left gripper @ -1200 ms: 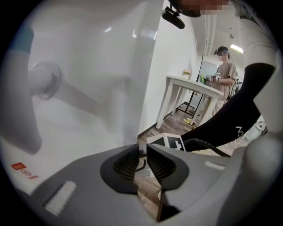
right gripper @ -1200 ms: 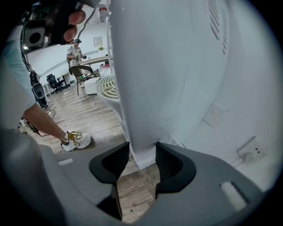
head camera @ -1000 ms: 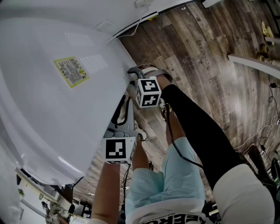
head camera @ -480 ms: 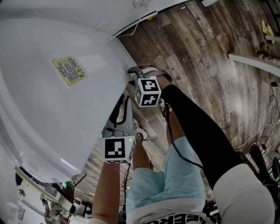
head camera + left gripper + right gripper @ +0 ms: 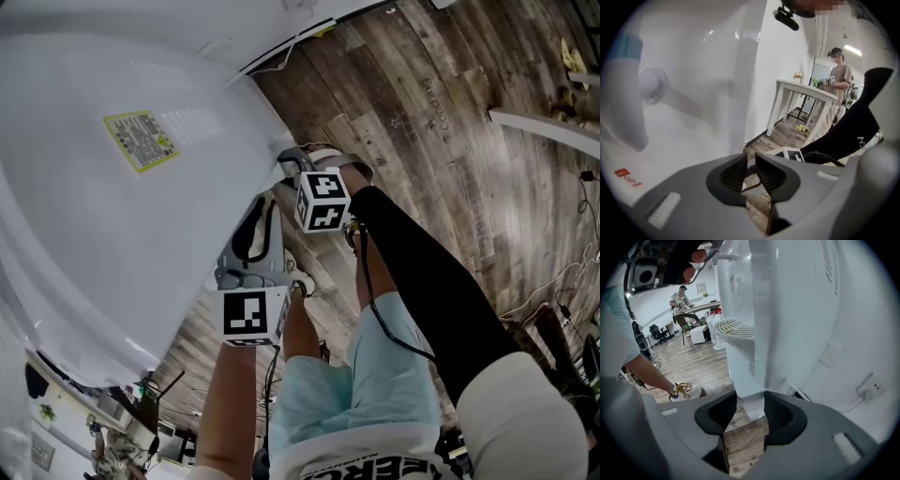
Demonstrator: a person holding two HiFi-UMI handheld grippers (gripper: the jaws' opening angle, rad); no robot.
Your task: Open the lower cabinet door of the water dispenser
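The right tongs (image 5: 750,414) clamp the white edge of the lower cabinet door (image 5: 751,385), low centre in the right gripper view. The left tongs (image 5: 749,172) sit almost closed, seemingly empty. Pulling on so shallow a bite could let the smooth edge slip free.

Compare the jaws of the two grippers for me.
The left gripper has its jaws almost together, with only a sliver between them. The right gripper has its jaws wider, and a thick white corner of the water dispenser fills the gap. The right gripper also reaches farther forward. Both are at the dispenser.
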